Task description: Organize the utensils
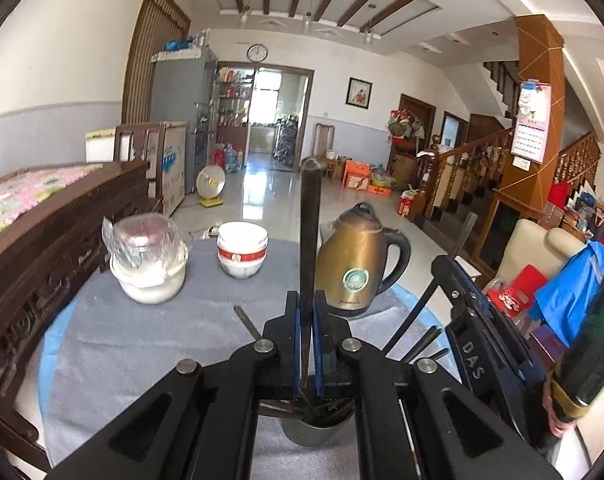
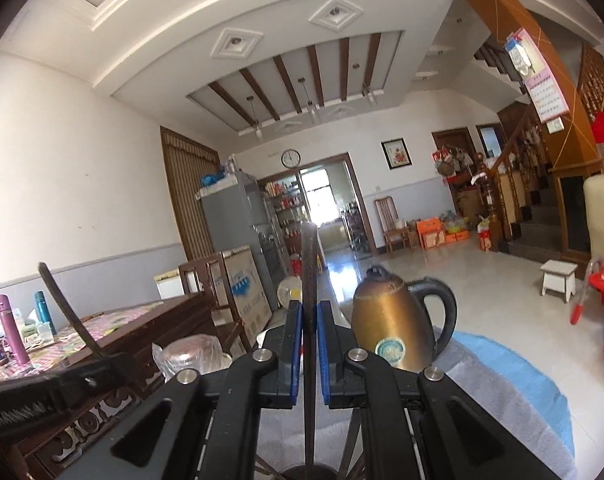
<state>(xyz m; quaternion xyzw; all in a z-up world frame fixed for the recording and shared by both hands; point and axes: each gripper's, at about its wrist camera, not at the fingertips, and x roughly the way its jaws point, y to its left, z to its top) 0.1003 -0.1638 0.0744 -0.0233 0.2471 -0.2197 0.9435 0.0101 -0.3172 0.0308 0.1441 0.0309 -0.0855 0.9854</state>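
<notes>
Over the gray-cloth surface [image 1: 142, 340], both grippers are pinching dark chopsticks upright, w/ a metal holder cup [image 1: 316, 428] right below. Left gripper [image 1: 306, 312] clamps one chopstick [image 1: 310, 232], right gripper [image 2: 310, 320] clamps another [image 2: 309, 264]. Gold kettle [image 1: 354, 264] sits just behind, bowls [image 1: 242, 250] further left.

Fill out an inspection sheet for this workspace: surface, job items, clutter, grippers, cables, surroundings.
Surface: table under a grey cloth, blue showing at its edge.
Job's things: metal holder with dark chopsticks in it; loose chopstick on the cloth.
Clutter: bronze kettle, stacked bowls, covered white bowl.
Grippers: left gripper shut on a dark chopstick; right gripper shut on another chopstick.
Cables: nothing seen.
Surroundings: carved wooden bench, staircase, wall clock.
</notes>
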